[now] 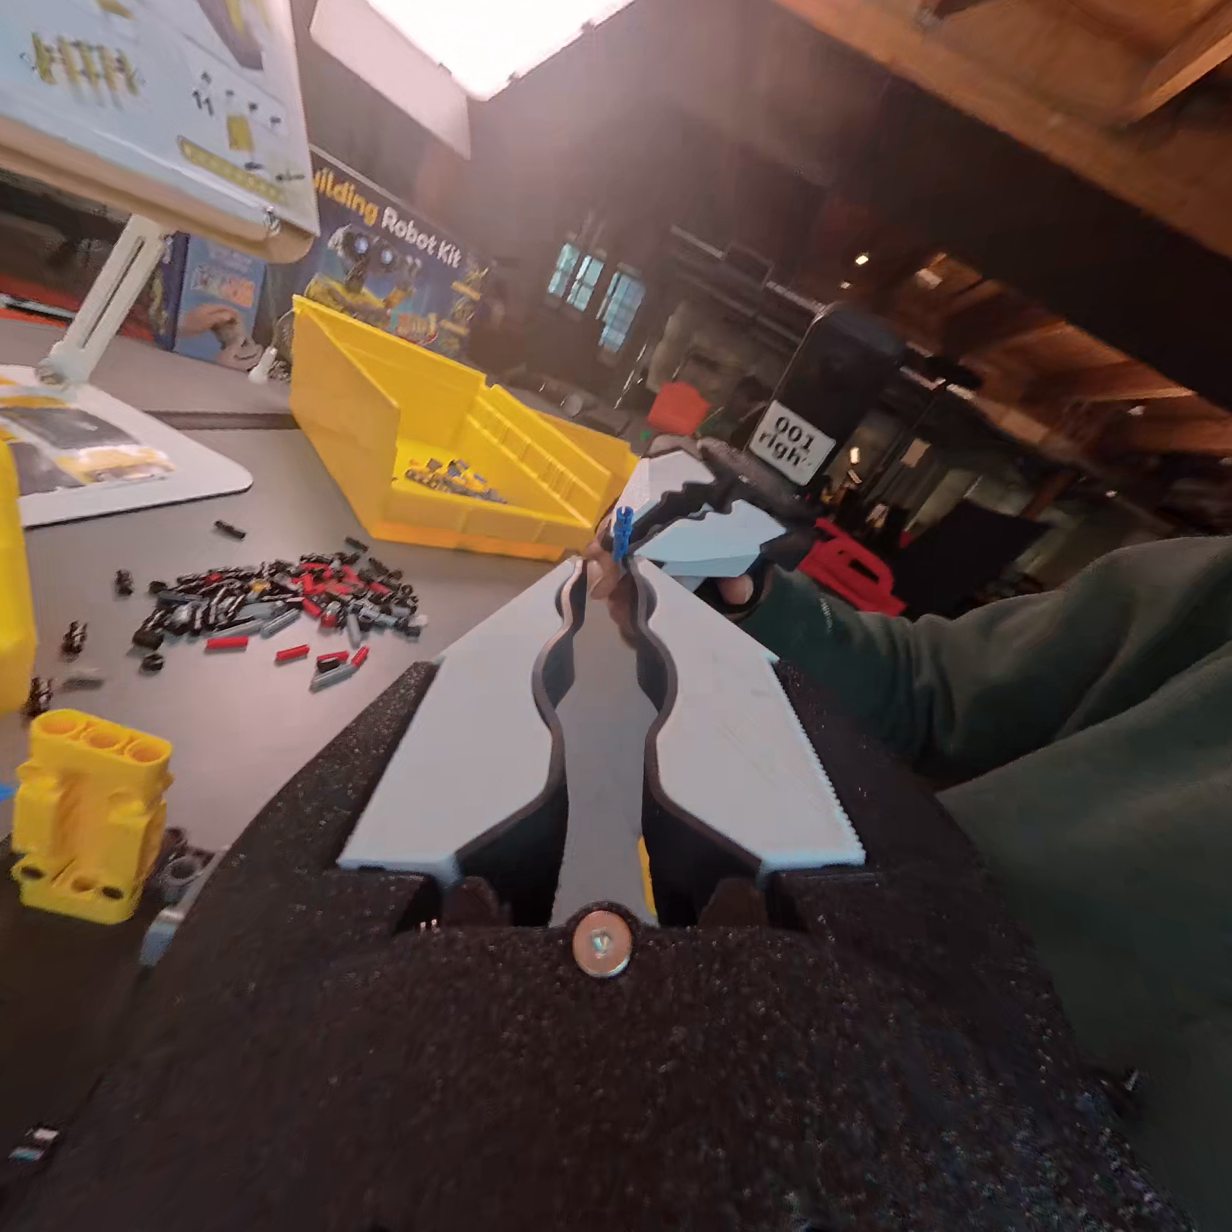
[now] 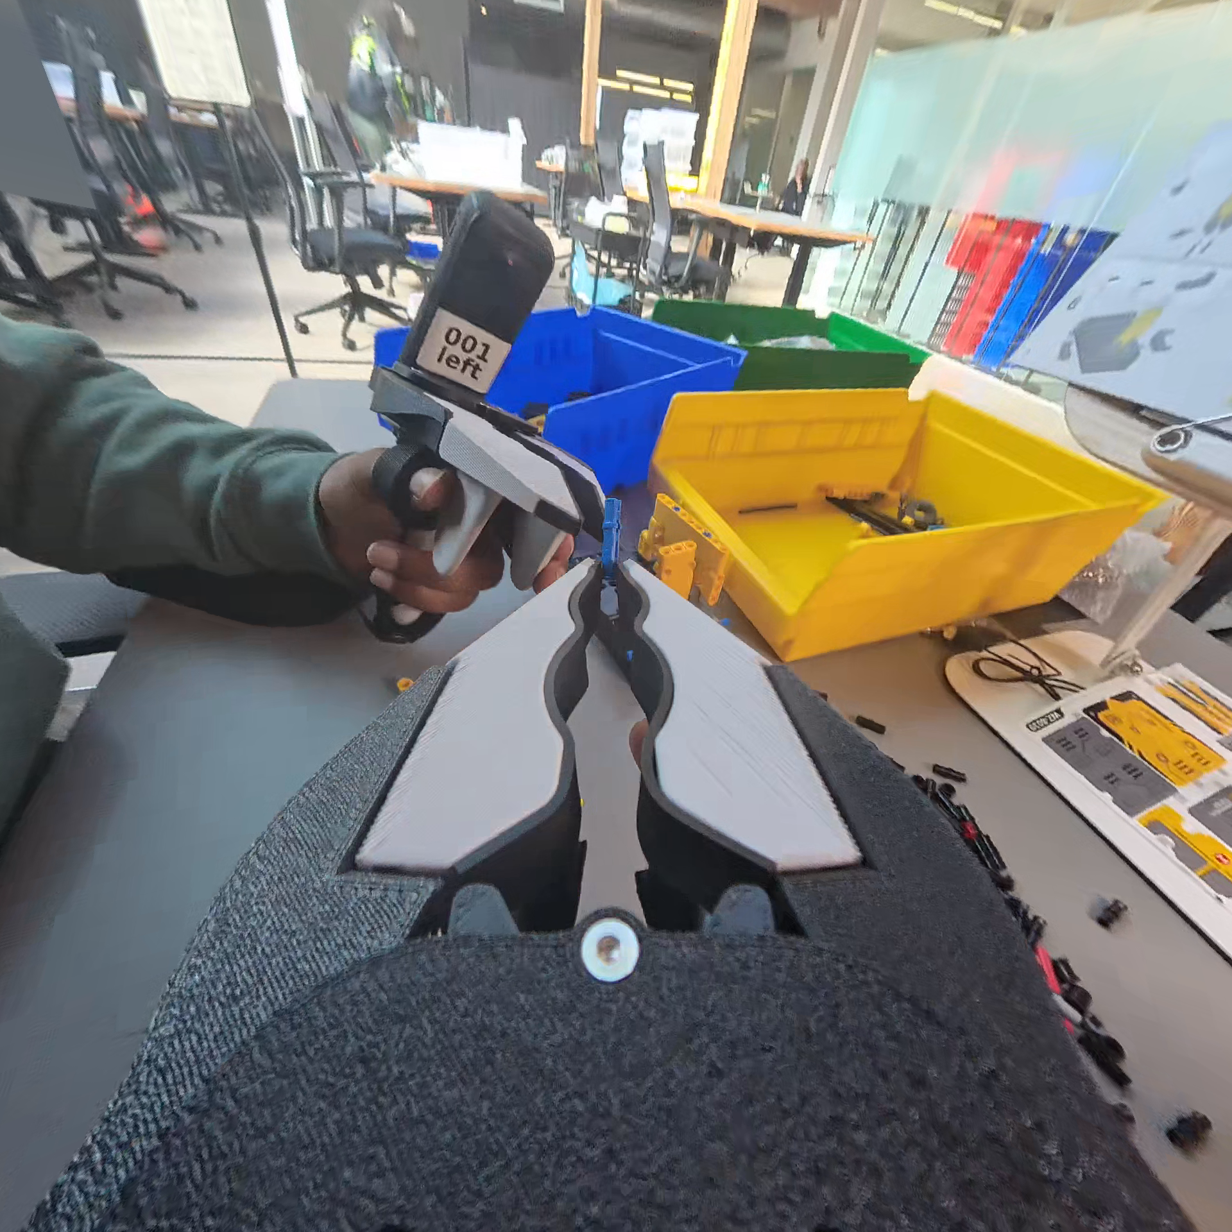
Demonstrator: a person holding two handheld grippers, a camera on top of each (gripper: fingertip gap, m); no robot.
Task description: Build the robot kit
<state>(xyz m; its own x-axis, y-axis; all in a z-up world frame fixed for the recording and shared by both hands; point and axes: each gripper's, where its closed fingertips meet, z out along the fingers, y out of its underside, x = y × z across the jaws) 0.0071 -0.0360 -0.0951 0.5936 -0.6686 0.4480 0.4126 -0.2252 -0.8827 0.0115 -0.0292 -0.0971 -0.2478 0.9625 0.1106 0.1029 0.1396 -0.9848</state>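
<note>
Blue plastic pin (image 2: 610, 533), small, light, rigid, likely slick: held above the table (image 2: 200, 733) between both tips. Right tongs (image 2: 605, 575) pinch its lower end; left tongs (image 1: 603, 567) nearly closed at it, grip unclear. Best hold: mid-shaft.

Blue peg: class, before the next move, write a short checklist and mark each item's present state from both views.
1. Blue peg gripped at the right tool tips: ok.
2. Peg standing upright: ok.
3. Left tool closed on the peg: cannot tell; its tips are right at it.
4. Peg held clear of the yellow bin: ok.
5. Pile of small parts lying apart from both tools: ok.
</note>
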